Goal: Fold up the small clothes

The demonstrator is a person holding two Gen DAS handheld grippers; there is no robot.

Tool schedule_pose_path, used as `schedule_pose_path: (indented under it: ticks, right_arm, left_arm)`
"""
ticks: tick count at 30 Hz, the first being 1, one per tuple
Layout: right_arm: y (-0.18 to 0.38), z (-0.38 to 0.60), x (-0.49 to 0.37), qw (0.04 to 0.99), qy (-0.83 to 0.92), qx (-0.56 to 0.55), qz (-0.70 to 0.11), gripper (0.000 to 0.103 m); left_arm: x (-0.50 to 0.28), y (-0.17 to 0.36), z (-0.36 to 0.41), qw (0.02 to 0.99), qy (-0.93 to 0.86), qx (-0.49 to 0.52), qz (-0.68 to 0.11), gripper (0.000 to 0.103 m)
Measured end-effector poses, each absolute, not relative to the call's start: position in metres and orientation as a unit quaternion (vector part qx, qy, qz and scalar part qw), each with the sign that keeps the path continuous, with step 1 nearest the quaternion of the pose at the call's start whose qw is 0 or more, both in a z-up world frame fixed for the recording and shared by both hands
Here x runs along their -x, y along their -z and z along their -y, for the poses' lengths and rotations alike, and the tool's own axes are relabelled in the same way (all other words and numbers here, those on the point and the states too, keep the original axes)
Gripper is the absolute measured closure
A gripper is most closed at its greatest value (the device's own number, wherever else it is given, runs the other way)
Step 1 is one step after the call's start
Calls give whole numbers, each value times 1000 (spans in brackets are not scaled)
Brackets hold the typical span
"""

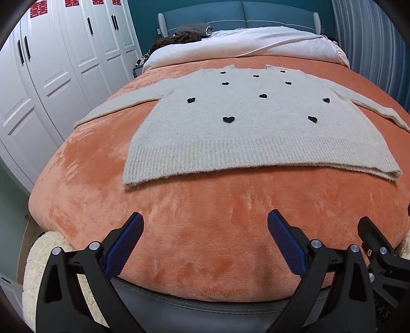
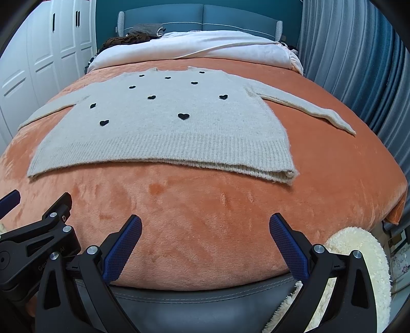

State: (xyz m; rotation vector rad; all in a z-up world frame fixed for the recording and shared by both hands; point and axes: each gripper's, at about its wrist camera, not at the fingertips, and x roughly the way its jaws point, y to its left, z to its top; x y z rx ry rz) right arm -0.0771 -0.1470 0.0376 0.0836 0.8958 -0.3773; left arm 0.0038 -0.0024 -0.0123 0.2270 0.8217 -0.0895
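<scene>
A small beige knit sweater (image 1: pixel 246 133) (image 2: pixel 164 133) with black hearts lies flat on the orange blanket (image 1: pixel 205 230) (image 2: pixel 205 217), both sleeves spread out to the sides and its ribbed hem nearest me. My left gripper (image 1: pixel 205 220) hovers open over the foot of the bed, short of the hem, with nothing between its blue pads. My right gripper (image 2: pixel 205 222) is open too, just as far back from the hem and empty. Each gripper shows at the edge of the other's view.
White wardrobe doors (image 1: pixel 51 76) stand to the left of the bed, grey curtains (image 2: pixel 358 64) to the right. A white duvet (image 1: pixel 243 43) and dark clothes (image 1: pixel 179 38) lie at the blue headboard (image 1: pixel 241 15). Cream fleece (image 2: pixel 358 256) hangs off the foot corners.
</scene>
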Motion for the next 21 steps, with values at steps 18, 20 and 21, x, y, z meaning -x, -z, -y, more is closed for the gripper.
schedule_pose_path:
  ticks: [18,20,21]
  right_arm:
    - [-39,146,77,885,182,-37,-427,5]
    - [-39,146,77,885,182,-36,-427,5]
    - [-39,146,78,885,182,-37,-427,5]
  left_arm:
    - [-6,9,4,910,44,-107,-398,8]
    - [-2,12,2,910,44,-107,-398,8]
    - [-2,12,2,910,44,-107,-397,8]
